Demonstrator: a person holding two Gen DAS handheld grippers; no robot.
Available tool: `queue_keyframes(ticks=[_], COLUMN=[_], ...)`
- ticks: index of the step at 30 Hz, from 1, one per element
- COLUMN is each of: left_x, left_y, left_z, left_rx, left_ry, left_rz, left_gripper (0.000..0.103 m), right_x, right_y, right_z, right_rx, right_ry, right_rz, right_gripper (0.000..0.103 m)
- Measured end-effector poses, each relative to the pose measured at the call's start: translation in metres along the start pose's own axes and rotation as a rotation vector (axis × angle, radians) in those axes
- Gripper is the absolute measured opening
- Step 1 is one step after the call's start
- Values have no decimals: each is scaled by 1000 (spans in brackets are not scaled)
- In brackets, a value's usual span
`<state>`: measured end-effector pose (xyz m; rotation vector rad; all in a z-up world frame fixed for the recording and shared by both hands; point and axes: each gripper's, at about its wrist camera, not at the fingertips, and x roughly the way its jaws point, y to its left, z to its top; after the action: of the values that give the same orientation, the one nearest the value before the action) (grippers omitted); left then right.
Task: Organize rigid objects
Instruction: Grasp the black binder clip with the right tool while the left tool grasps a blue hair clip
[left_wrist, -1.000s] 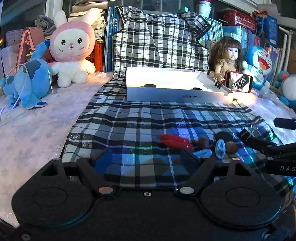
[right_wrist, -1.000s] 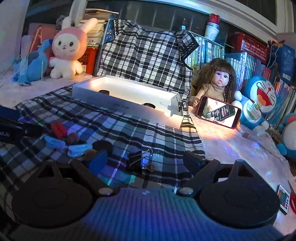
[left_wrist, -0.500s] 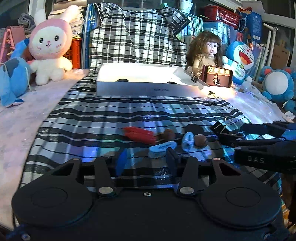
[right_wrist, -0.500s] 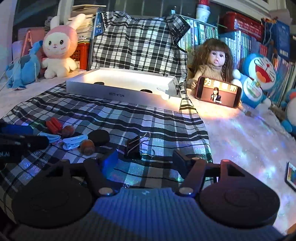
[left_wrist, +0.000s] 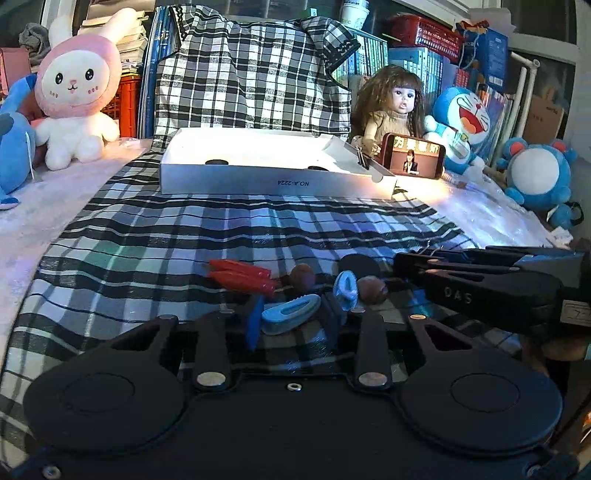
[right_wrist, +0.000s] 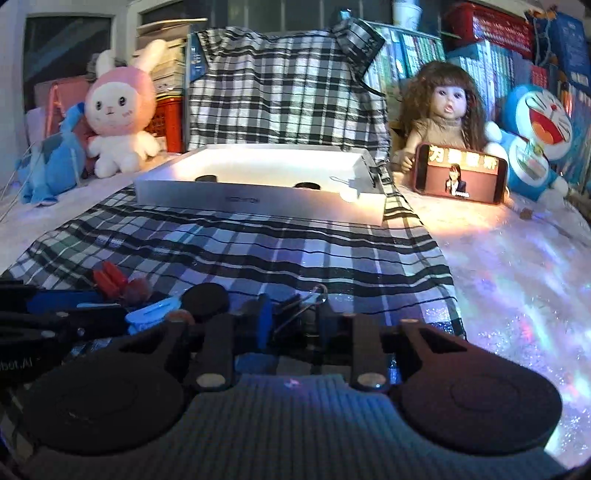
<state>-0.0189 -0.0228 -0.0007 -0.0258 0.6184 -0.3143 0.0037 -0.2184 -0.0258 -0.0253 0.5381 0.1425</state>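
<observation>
The left tool (left_wrist: 291, 321) is closing around a light-blue plastic hair clip (left_wrist: 291, 315) lying on the black-and-white checked cloth (left_wrist: 221, 236), well in front of the shallow white cardboard box (left_wrist: 273, 181); the right tool (right_wrist: 291, 325) is pinching a black metal binder clip (right_wrist: 299, 308) beside it

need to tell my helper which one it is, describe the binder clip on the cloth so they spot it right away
On the plaid cloth, in front of the white box, small items lie in a cluster. The black binder clip sits at its right end, between the right gripper fingers; only it has silver wire handles.
</observation>
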Motion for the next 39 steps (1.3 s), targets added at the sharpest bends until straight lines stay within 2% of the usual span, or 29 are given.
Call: queue_keyframes(ticks=[7,8,10,12,17,24,25,27,31,34,39], left_x=[-13,-14,-16,-18,-19,-23,-23,-25,-28,-28,-27], left_y=[12,14,17,19,24,27,28,27,27,27,23], left_z=[-6,-6,-7,-8,-10,-13,-13,-14,-18,-20,-22], left_rx=[18,19,22,18,1,3,1,2,4,-20,-71], left_ry=[-4,-4,-9,-15,-22,-44,-48,-59,-71,-64,-70], left_rz=[34,39,50,53,47,64,75,100,123,137,165], left_gripper=[32,32,32,32,32,33,34,46,51,55,67], right_x=[-20,-24,-31,-36,-43,-42,-40,-37,-35,-38,-43], right_y=[5,6,8,10,7,-16,-19,-24,-29,-29,-22], right_z=[-7,-9,-11,-14,-21,-21,-21,-20,-19,-18,-12], right_rx=[-59,-66,-85,-113,-156,-85,-70,-42,-12,7,48], right_ry=[-2,-4,-6,-3,12,30,35,42,43,38,12], right_rz=[93,120,151,152,102,-18,-42,-97,-188,-193,-122], right_gripper=[26,28,46,53,61,71,71,72,74,74,77])
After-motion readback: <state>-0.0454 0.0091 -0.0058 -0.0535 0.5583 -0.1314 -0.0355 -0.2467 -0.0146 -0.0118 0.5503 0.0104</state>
